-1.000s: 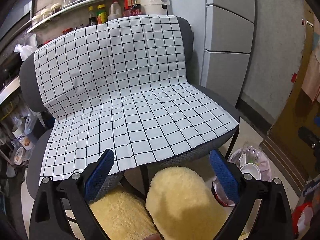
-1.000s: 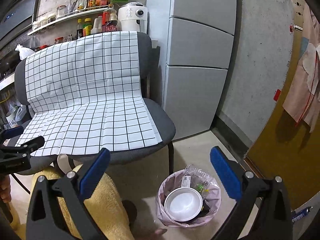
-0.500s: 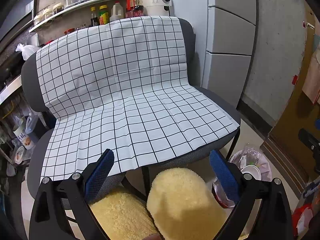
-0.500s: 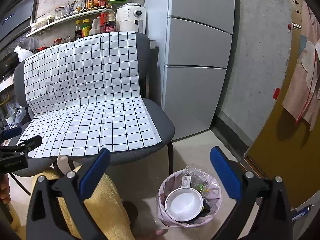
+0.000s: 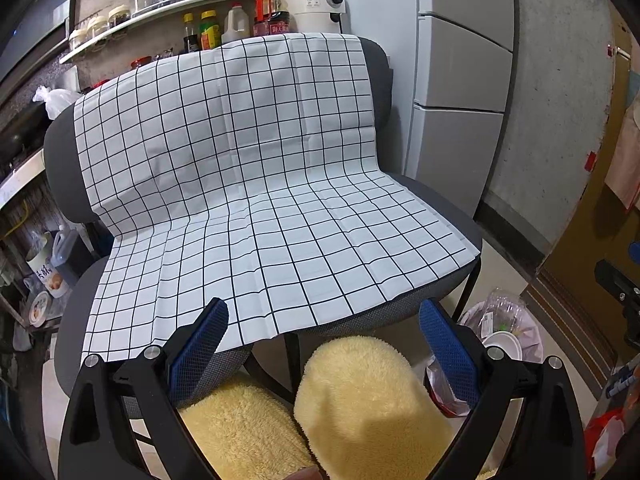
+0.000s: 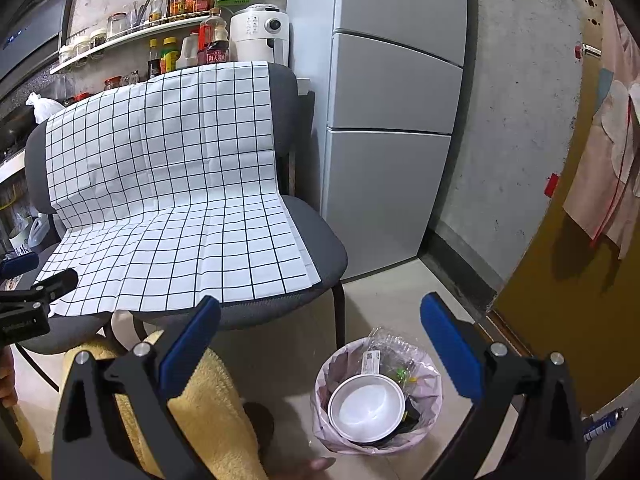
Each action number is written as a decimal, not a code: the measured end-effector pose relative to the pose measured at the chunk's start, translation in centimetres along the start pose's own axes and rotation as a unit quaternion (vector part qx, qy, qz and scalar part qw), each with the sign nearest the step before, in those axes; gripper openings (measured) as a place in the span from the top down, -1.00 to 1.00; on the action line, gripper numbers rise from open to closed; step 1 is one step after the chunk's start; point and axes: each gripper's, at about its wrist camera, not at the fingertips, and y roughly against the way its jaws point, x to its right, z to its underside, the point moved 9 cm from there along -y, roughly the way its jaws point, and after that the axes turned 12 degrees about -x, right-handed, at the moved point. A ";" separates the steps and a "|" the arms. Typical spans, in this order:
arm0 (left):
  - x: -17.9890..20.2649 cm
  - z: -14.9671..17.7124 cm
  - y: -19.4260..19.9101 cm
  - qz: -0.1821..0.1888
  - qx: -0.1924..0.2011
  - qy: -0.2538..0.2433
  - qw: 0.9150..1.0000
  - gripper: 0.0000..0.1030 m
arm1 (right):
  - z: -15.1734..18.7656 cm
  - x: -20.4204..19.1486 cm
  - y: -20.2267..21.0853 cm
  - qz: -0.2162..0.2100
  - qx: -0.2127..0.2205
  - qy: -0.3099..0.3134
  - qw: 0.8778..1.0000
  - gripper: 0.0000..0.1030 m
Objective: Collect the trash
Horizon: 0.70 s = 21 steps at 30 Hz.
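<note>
Both tools, left tool (image 5: pixel 324 344) and right tool (image 6: pixel 320 340), gape wide, holding nothing; trash bin (image 6: pixel 434 390), lower right, holds white bowl (image 6: pixel 366 406) and wrappers; checkered cloth (image 6: pixel 168 208) shows no trash — collection looks essentially finished.

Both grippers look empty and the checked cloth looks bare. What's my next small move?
Probably pan for leftover trash. The left gripper and right gripper are open and empty, nothing lies on the checked cloth, and the bin already holds a white bowl and wrappers.
</note>
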 end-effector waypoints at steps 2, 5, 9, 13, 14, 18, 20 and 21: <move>0.0 0.0 0.0 0.001 0.000 0.000 1.000 -0.85 | 0.0 0.0 0.0 0.001 -0.001 -0.001 1.000 -0.90; 0.0 0.0 0.1 0.001 0.000 0.000 1.000 -0.85 | 0.1 0.0 -0.2 0.001 -0.001 -0.002 1.000 -0.90; 0.0 0.1 0.1 -0.001 0.000 0.003 1.000 -0.85 | 0.1 0.1 -0.2 0.002 -0.002 -0.002 1.000 -0.90; 0.0 0.0 0.1 -0.001 0.000 0.005 1.000 -0.85 | 0.1 0.3 -0.3 0.003 -0.002 -0.003 1.000 -0.90; 0.0 0.0 0.1 -0.001 0.000 0.005 1.000 -0.85 | 0.1 0.3 -0.3 0.003 -0.002 -0.003 1.000 -0.90; -0.1 0.0 0.1 -0.001 0.000 0.004 1.000 -0.85 | 0.1 0.3 -0.3 0.004 -0.003 -0.003 1.000 -0.90; -0.1 0.0 0.1 -0.002 0.001 0.004 1.000 -0.85 | 0.1 0.3 -0.3 0.004 -0.003 -0.003 1.000 -0.90; -0.2 0.0 0.1 -0.002 0.001 0.005 1.000 -0.85 | 0.1 0.3 -0.3 0.004 -0.003 -0.004 1.000 -0.90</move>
